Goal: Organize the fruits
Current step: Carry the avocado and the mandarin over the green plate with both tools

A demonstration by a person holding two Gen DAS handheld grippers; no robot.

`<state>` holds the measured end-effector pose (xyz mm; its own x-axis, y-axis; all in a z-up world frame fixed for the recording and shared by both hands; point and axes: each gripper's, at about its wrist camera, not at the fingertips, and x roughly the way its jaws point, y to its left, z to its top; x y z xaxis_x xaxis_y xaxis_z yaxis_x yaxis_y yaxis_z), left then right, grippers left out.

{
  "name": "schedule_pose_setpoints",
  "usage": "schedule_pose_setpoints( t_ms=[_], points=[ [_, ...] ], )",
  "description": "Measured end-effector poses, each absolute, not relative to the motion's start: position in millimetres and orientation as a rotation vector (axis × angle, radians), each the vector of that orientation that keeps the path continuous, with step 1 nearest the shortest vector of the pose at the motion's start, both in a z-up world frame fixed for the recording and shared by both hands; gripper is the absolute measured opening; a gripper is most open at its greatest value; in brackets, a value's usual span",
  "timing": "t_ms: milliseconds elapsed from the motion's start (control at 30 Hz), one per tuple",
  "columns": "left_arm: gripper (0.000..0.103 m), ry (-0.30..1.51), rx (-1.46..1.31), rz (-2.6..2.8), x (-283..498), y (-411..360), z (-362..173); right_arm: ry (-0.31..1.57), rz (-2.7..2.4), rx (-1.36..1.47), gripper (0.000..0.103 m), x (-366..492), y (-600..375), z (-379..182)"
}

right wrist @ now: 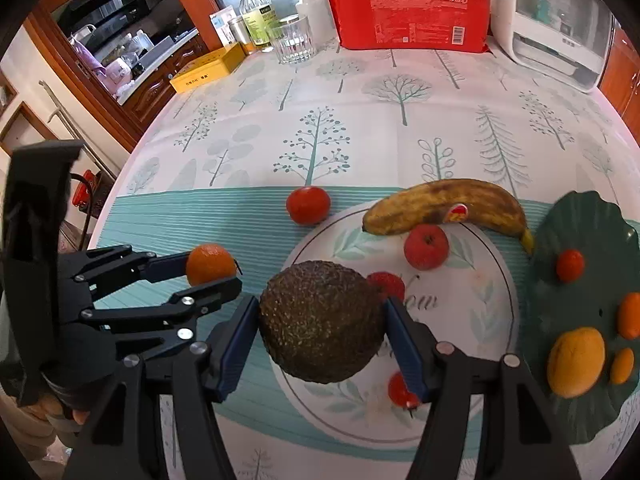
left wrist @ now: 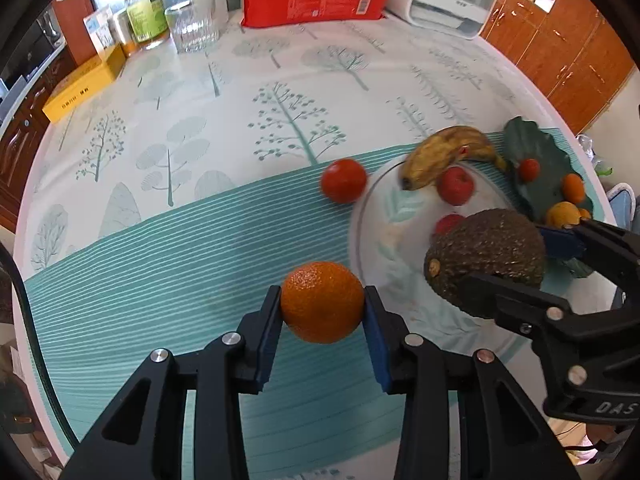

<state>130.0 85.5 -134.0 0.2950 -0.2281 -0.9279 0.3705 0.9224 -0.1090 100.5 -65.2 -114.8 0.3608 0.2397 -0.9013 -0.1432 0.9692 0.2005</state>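
Observation:
My left gripper point(left wrist: 323, 307) is shut on an orange tangerine point(left wrist: 322, 307), lifted over the teal striped cloth; the right wrist view shows the same tangerine point(right wrist: 211, 264) in the left gripper point(right wrist: 214, 268). My right gripper point(right wrist: 322, 322) is shut on a dark avocado point(right wrist: 322, 322), held above the left part of the white plate point(right wrist: 492, 320); in the left wrist view the avocado point(left wrist: 486, 254) sits in the right gripper point(left wrist: 516, 256). On the plate lie a banana point(right wrist: 444, 206), a red apple point(right wrist: 426, 247) and small red fruits. A tomato point(right wrist: 308, 205) rests on the cloth beside the plate.
A dark green leaf-shaped dish point(right wrist: 592, 240) at the right holds small orange, yellow and red fruits. At the table's far edge stand a red package point(right wrist: 412, 16), a glass point(right wrist: 294, 40), a bottle point(right wrist: 258, 12), a yellow box point(right wrist: 208, 68) and a white appliance point(right wrist: 560, 24).

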Motion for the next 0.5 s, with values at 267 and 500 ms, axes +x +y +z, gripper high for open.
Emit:
schedule_pose_setpoints(
  t_ms=[267, 500],
  points=[
    [0.038, 1.168, 0.139, -0.425, 107.5, 52.4, -101.1, 1.145, 0.26, 0.097, 0.064, 69.3, -98.0, -91.2],
    [0.038, 1.114, 0.147, -0.48, 98.6, -15.7, -70.6, 1.116, 0.226, 0.101, 0.064, 53.5, -159.1, -70.5]
  ],
)
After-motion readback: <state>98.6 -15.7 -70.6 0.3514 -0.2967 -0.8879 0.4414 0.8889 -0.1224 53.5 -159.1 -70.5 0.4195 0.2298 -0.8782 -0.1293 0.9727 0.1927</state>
